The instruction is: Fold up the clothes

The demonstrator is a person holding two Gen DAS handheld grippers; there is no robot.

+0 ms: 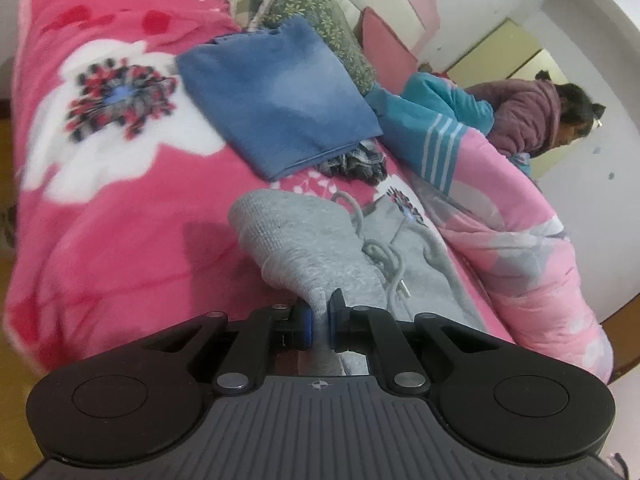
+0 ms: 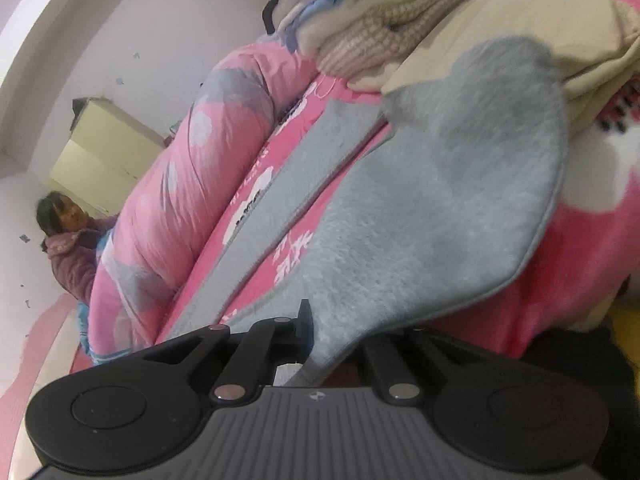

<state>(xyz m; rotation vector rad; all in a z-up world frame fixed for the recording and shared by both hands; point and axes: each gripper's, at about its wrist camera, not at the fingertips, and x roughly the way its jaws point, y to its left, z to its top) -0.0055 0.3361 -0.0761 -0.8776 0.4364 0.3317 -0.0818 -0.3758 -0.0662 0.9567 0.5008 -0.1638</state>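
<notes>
Pink floral blanket covers the bed under both your tools. Ahead of your left tool lies a folded blue garment; its jaws pinch the grey sweatpants. Your right tool seems clamped on their fleecy leg, one finger hidden.

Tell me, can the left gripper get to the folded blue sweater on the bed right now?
Probably not right away. The left gripper is shut on the grey garment, so its fingers are full. The blue sweater lies uncovered farther up the pink blanket, with nothing between.
</notes>
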